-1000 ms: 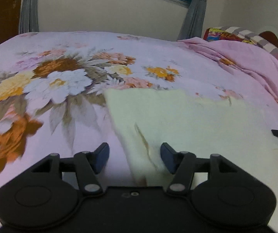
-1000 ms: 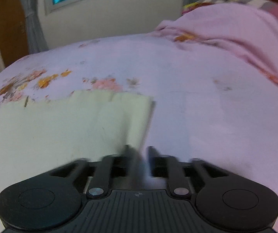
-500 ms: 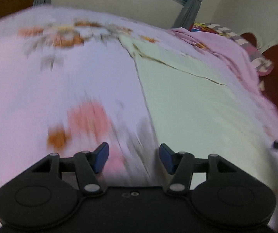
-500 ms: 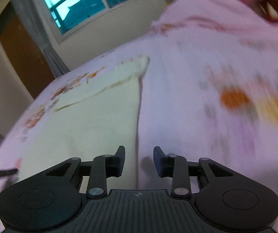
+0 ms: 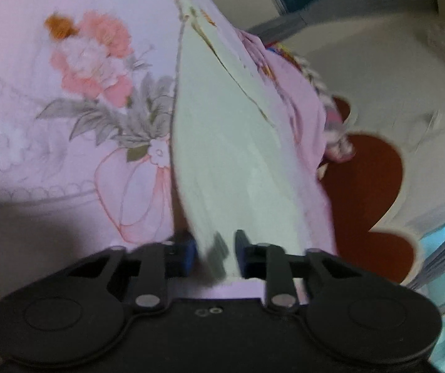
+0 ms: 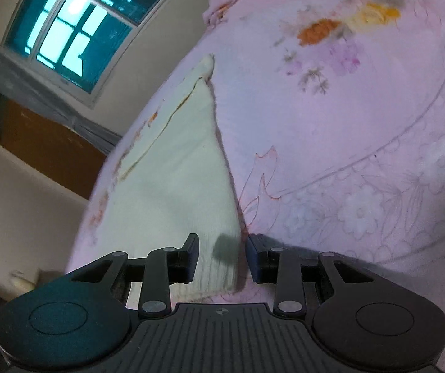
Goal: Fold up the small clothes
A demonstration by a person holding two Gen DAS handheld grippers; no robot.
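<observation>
The left gripper (image 5: 214,253), a black two-finger tong with blue pads, is closing its jaws on the near corner of a pale yellow-cream, soft knitted cloth garment (image 5: 222,143); the fabric's edge sits between the fingers, though blur hides whether the pads already press it. From that corner the garment runs straight ahead of the left tong, spread flat on a pink bedsheet printed with peach and orange flowers (image 5: 76,71), which fills the space to the tong's left. To the tong's right, past the garment's far edge, lies a bunched pink blanket (image 5: 303,105), and beyond it a reddish-brown wooden headboard with a pale scalloped border (image 5: 368,180). The right gripper (image 6: 221,259), the same black tong, has its jaws partly apart with a clear gap at each pad; the garment's other near corner (image 6: 172,186) lies between them, its right edge just inside the right finger. The cloth stretches ahead and to the left of this tong, with bare floral sheet (image 6: 346,124) to its right. Far ahead on the left is a white-framed window with teal panes (image 6: 76,28).
</observation>
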